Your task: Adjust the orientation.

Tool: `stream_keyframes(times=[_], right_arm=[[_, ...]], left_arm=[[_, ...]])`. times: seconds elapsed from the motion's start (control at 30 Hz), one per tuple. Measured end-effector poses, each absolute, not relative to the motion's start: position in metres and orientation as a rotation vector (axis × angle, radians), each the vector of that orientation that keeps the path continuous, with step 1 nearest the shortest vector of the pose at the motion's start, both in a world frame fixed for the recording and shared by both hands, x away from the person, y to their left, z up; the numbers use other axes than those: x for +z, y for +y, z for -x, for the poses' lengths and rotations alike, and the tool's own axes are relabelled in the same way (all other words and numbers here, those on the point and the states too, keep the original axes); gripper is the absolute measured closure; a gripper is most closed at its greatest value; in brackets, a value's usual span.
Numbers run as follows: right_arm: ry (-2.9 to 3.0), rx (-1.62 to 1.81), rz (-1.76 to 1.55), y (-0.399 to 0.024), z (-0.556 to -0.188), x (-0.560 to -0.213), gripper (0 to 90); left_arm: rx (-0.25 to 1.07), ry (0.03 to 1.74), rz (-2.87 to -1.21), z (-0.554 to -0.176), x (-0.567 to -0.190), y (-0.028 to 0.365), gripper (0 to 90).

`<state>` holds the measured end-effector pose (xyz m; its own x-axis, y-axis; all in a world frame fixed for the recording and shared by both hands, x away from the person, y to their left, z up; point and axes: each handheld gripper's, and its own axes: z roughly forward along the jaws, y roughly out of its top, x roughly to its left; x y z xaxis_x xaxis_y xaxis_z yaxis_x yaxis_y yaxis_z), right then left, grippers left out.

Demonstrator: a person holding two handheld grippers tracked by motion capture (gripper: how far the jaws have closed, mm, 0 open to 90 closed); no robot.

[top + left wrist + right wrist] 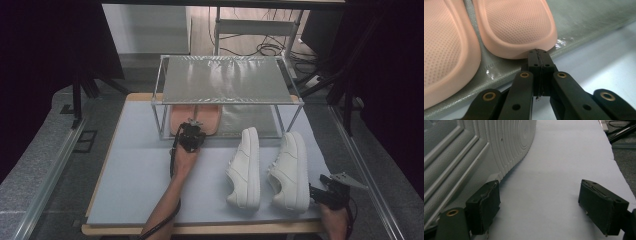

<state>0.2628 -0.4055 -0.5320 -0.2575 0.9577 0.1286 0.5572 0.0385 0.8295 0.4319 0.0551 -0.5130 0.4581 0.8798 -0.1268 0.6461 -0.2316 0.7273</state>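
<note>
Lab: black curtains point(45, 45), floor cables point(265, 49).

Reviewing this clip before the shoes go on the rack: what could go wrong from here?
1. The left gripper is shut, tips against the heel edge of a pink slipper on the lower shelf. A push may skew it into the other slipper close beside it.
2. The right gripper is open with one finger at the sole of the right sneaker. A nudge could shift it toward the other sneaker.
</note>
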Motion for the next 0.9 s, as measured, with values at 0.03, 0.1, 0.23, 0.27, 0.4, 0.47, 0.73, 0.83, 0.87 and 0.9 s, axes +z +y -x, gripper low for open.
stream_keyframes(times=[0.03, 0.1, 0.23, 0.27, 0.4, 0.47, 0.73, 0.83, 0.87, 0.9], right_arm=[[1.852, 1.123, -1.526, -0.406, -0.263, -0.532, 18.0], [1.852, 1.125, -1.526, -0.406, -0.263, -0.532, 18.0], [1.852, 1.125, -1.526, -0.406, -0.263, -0.532, 18.0], [1.852, 1.125, -1.526, -0.406, -0.263, -0.532, 18.0], [1.852, 1.123, -1.525, -0.406, -0.263, -0.532, 18.0], [1.853, 1.122, -1.525, -0.405, -0.263, -0.532, 18.0], [1.853, 1.121, -1.526, -0.405, -0.263, -0.532, 18.0], [1.853, 1.119, -1.527, -0.405, -0.263, -0.532, 18.0], [1.852, 1.119, -1.528, -0.405, -0.263, -0.532, 18.0], [1.852, 1.119, -1.528, -0.405, -0.263, -0.532, 18.0]], left_arm=[[0.405, 1.27, -1.971, -0.432, -0.513, 0.055, 89.4], [0.404, 1.272, -1.971, -0.431, -0.513, 0.055, 89.3], [0.409, 1.263, -1.978, -0.43, -0.511, 0.054, 88.6], [0.41, 1.259, -1.979, -0.429, -0.51, 0.054, 88.0], [0.411, 1.232, -1.988, -0.424, -0.505, 0.053, 84.6], [0.42, 1.214, -1.999, -0.422, -0.503, 0.052, 81.9], [0.432, 1.179, -2.016, -0.414, -0.493, 0.054, 66.3], [0.452, 1.176, -2.004, -0.409, -0.488, 0.056, 61.9], [0.456, 1.171, -2.005, -0.408, -0.487, 0.057, 59.9], [0.467, 1.169, -2.005, -0.406, -0.485, 0.06, 57.5]])
